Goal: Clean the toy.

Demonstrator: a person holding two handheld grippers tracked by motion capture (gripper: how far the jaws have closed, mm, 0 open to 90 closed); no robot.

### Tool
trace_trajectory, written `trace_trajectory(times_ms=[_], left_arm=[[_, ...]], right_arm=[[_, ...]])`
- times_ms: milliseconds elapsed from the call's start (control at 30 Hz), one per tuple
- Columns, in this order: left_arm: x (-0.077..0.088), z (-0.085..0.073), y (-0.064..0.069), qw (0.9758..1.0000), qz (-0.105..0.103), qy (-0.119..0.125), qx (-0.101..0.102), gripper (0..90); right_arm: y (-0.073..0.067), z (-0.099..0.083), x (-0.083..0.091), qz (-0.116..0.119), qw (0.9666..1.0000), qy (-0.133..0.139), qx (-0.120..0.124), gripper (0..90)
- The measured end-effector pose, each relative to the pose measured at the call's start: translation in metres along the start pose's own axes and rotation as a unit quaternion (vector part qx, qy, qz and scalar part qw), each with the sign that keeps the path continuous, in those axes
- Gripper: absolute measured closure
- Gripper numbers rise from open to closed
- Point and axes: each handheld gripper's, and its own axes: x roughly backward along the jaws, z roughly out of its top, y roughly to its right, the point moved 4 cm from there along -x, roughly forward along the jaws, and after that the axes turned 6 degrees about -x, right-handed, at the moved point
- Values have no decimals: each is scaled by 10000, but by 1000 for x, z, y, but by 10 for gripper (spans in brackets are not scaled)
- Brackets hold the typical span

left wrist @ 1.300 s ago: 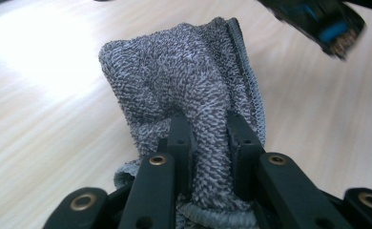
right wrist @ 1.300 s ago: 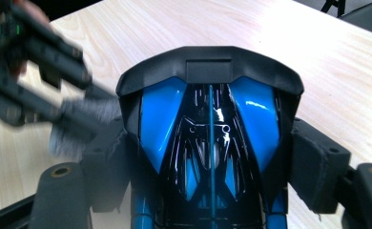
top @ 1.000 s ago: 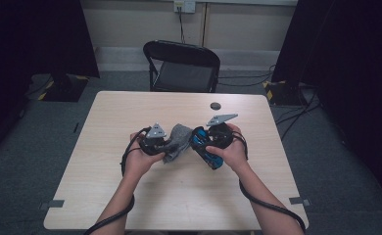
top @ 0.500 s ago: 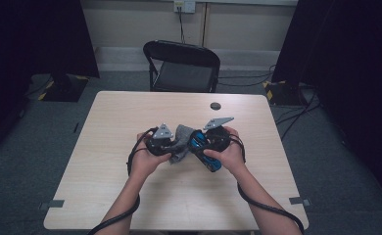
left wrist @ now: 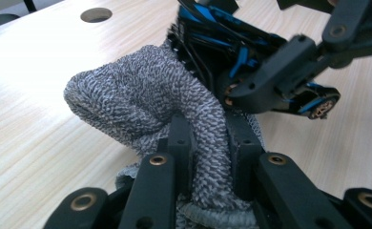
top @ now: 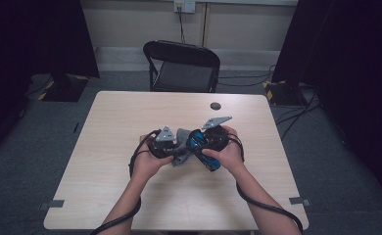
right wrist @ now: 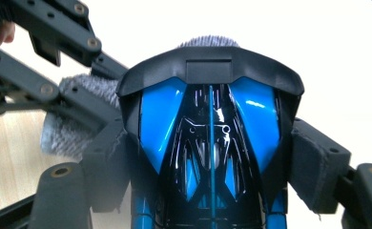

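While the left hand-held gripper [left wrist: 208, 143] pinches the grey cloth [left wrist: 141, 100] at frame centre, the right hand-held gripper [right wrist: 210, 167] clamps the blue toy car [right wrist: 210, 143] above the worktop [top: 130, 117].

Grey cloth against a blue-and-black toy car, mid-table.
The grey knitted cloth [left wrist: 146, 102] is bunched into a rounded fold, pressed to the car's side. The glossy toy car [right wrist: 210, 138] has blue panels on a black body.

The high view is dim, its corners dark, with soft light on the table [top: 130, 117]. The right gripper view is blown out to white behind the car [right wrist: 210, 143], whose blue panels carry glare. In the left gripper view the cloth [left wrist: 141, 100] is sharp and the far edge soft.
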Motion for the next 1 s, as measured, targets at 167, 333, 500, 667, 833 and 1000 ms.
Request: trace_trajectory(times_ms=[167,333,500,667,833,1000], left_arm=[[-3,0,4,10000,-30,-8,-27,754],[-6,-2,9,9999,-97,-21,-56,755],[-12,-4,18,9995,-297,-25,-49,755],[-20,-2,30,9990,-424,-21,-158,754],[-29,-3,42,9980,-597,-36,-220,754],[-35,-4,51,9969,-735,-61,-277,754]], right_arm=[[1,3,1,-23,10000,-38,29,260],[1,4,1,-24,10000,-33,30,260],[2,7,0,-27,10000,13,-44,260],[3,13,1,-69,9999,96,-50,260],[3,19,1,-86,9999,83,-48,260],[4,23,2,-85,9999,79,-39,260]])
